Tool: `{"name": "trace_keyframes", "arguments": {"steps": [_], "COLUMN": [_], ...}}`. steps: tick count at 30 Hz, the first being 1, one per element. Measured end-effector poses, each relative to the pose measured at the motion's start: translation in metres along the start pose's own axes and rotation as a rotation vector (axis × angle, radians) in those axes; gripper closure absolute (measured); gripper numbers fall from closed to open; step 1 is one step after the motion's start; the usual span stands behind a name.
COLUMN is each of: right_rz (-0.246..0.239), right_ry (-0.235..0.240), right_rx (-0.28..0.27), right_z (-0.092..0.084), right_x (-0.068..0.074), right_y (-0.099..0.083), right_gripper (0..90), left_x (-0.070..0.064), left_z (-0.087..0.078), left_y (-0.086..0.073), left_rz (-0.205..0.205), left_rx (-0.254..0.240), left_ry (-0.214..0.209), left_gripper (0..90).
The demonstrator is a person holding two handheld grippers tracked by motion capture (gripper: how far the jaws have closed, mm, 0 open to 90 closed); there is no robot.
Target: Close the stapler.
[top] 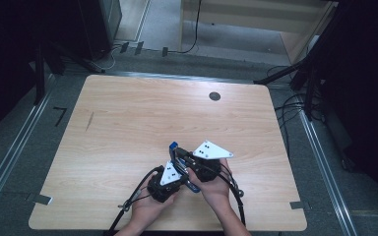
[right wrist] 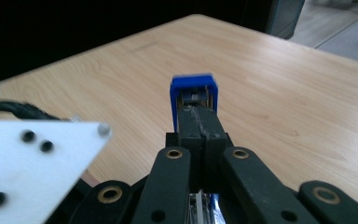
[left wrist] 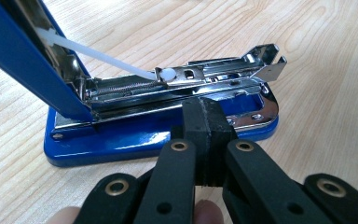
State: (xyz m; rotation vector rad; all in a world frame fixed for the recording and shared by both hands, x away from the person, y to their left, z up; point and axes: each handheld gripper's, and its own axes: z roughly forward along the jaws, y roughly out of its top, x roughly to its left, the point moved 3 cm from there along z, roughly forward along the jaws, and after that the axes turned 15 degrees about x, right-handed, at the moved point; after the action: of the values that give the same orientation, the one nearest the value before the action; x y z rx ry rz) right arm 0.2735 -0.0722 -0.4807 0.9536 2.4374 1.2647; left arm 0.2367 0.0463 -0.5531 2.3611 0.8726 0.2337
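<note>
A blue stapler lies on the wooden table with its blue lid swung up, baring the chrome magazine and a white pusher rod. My left gripper is shut, with nothing between its pads, and its tip rests against the side of the magazine above the base. My right gripper is also shut, and its tip lies against the raised lid, seen end-on. In the high view both grippers meet at the stapler near the front edge: the left gripper and the right gripper.
A dark round hole sits in the table's far right part. The left gripper's grey plate is close at the left of the right gripper view. Cables trail off the front edge. Dark stands and cables ring the table.
</note>
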Motion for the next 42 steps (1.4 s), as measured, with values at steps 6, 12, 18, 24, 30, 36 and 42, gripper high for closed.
{"name": "trace_keyframes", "arguments": {"steps": [6, 12, 18, 24, 30, 36, 42], "right_rz": [0.001, 0.004, 0.001, 0.003, 0.002, 0.003, 0.016], "right_ry": [-0.004, -0.001, 0.006, 0.019, 0.038, 0.059, 0.062], "right_rx": [0.015, 0.022, 0.040, 0.052, 0.068, 0.085, 0.105], "right_z": [0.010, 0.017, 0.025, 0.032, 0.039, 0.043, 0.049], "right_x": [-0.002, -0.002, -0.002, -0.004, -0.006, -0.009, -0.011], "right_y": [-0.002, -0.001, 0.000, 0.001, 0.005, 0.008, 0.008], "right_gripper": [90.0, 90.0, 90.0, 90.0, 90.0, 90.0, 90.0], "left_x": [0.000, 0.000, 0.000, 0.000, 0.000, 0.000, 0.000], "left_z": [0.000, 0.000, 0.000, 0.000, 0.000, 0.000, 0.000], "left_y": [0.000, 0.000, 0.000, 0.000, 0.000, 0.000, 0.000], "left_rz": [0.000, 0.000, 0.000, 0.002, 0.002, 0.000, 0.001], "left_rx": [0.000, 0.000, 0.001, 0.003, 0.002, 0.000, 0.002], "left_ry": [-0.002, -0.002, -0.003, -0.003, -0.002, -0.004, -0.004], "left_gripper": [90.0, 90.0, 90.0, 90.0, 90.0, 90.0, 90.0]}}
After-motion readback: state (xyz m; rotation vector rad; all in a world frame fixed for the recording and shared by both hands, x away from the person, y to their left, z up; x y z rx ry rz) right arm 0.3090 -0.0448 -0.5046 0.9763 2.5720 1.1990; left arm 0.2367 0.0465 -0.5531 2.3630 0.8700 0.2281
